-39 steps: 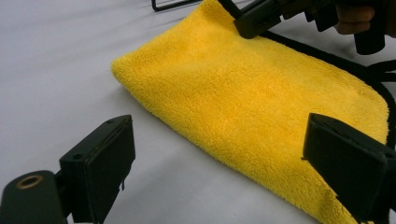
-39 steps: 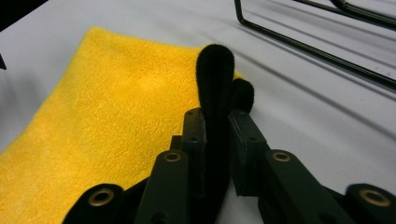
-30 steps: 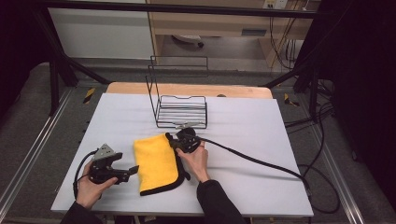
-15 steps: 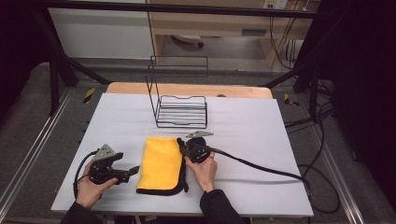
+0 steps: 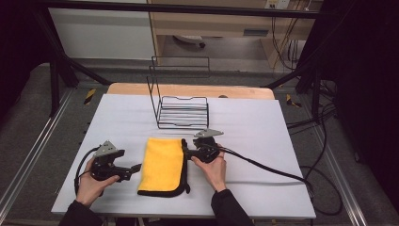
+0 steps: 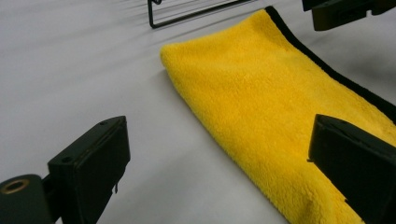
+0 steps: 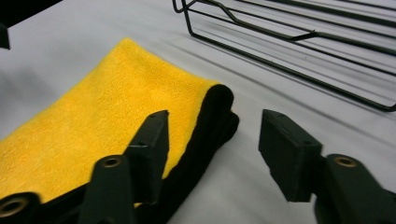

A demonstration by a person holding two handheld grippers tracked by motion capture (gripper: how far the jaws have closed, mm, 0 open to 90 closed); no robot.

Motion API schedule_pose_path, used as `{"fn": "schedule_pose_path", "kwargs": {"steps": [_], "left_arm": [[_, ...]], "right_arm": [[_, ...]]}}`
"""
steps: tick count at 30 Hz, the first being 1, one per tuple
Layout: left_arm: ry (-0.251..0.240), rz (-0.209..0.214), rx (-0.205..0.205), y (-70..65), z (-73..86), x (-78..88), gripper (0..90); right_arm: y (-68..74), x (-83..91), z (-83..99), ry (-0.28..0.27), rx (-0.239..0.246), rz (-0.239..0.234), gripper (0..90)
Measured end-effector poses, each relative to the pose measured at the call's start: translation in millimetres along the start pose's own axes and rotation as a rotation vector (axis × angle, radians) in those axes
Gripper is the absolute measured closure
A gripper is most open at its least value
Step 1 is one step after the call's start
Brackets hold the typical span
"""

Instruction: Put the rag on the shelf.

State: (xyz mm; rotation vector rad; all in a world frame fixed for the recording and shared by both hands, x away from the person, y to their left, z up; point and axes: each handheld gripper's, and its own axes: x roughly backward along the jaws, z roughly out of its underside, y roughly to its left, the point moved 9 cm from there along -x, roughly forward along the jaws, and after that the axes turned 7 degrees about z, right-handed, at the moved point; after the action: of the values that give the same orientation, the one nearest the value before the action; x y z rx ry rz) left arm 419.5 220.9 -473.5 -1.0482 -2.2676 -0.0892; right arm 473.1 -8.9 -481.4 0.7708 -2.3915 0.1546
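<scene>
grippers: two, one in each hand, both low over the table
right gripper (image 5: pixel 187 153): jaws partly apart and just opened up; black edge of the cloth lies between them with a gap on each side, nothing pinched
left gripper (image 5: pixel 133 168): jaws spread wide, pointing at the left side of the cloth, holding nothing; its right jaw sits over the yellow pile, contact cannot be told
hands: two; right hand (image 5: pixel 212 165) just right of the cloth, left hand (image 5: pixel 91 181) near the front left of the table
cloth (image 5: pixel 163 164): one, yellow with black trim, folded into a narrow strip, lying flat between the two grippers near the front of the table
rack (image 5: pixel 181 106): one, black wire, empty, behind the cloth and well apart from it
table (image 5: pixel 263 127): one, white top
change: a second ago the cloth was wider and the right gripper was clamped on its far right corner; now the cloth is folded over, flat and released, and the right gripper sits a little nearer the person
</scene>
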Motion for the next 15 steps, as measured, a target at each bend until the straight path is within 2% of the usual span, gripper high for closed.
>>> {"fn": "schedule_pose_path", "kwargs": {"steps": [5,8,15], "left_arm": [[0.015,-0.02,0.008,6.5,-12.3,-10.2,4.2],[0.024,-0.04,-0.002,10.7,-18.5,-15.9,4.2],[0.039,-0.075,-0.021,19.5,-34.3,-30.9,4.6]], "right_arm": [[-7.8,10.0,1.3,-0.004,0.021,-0.021,25.2],[-12.4,14.6,3.8,0.0,0.04,-0.024,16.5],[-18.9,22.4,10.5,0.023,0.044,-0.05,8.0]]}}
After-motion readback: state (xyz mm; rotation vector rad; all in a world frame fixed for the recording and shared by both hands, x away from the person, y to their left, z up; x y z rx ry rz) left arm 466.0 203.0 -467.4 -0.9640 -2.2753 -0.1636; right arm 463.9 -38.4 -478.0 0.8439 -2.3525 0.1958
